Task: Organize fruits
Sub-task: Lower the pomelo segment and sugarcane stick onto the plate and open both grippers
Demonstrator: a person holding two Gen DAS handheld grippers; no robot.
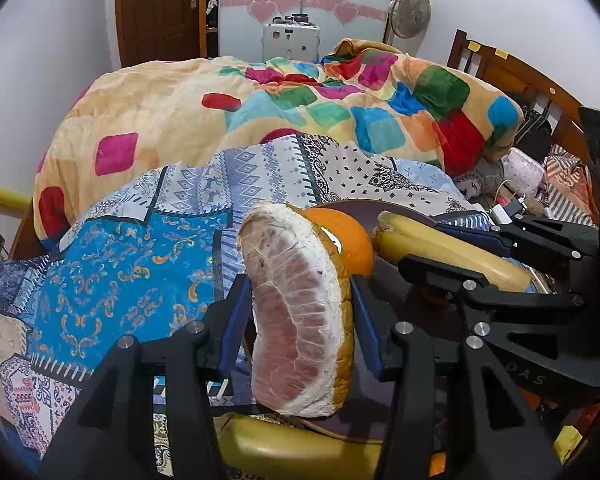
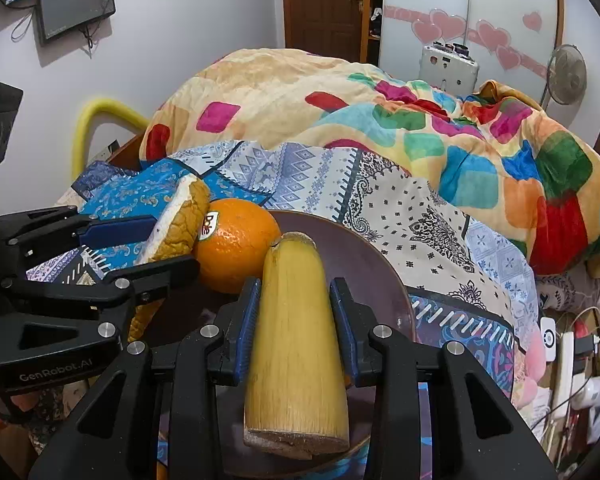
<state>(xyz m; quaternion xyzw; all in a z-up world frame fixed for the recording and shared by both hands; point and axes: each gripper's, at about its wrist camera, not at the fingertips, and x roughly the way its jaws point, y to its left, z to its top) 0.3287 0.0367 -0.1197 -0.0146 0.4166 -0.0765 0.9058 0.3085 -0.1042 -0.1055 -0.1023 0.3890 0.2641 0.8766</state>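
Left wrist view looks along the left gripper, whose blue-padded jaws are clamped on a pomelo wedge, one pad on the pink flesh side and the other on the tan rind side. The wedge stands upright with its pink, white-veined cut face showing, just in front of an orange that sits on a dark purple plate. To the right of the orange, the right gripper reaches in from the side, its jaws clamped on a pale yellow peeled stalk piece held over the plate. A yellow fruit lies at the near rim of the plate, below the wedge; what kind it is cannot be told. Right wrist view shows the right gripper with its jaws pressed on both sides of the stalk piece, which points away from the camera, its cut end nearest and its far tip just beside the orange. The orange carries a small sticker and rests on the left part of the plate. Left of the orange, touching it, is the rind of the pomelo wedge, gripped by the left gripper. The plate rests on a blue and white patterned bedsheet, and beyond the plate a colourful patchwork blanket lies heaped on the bed.
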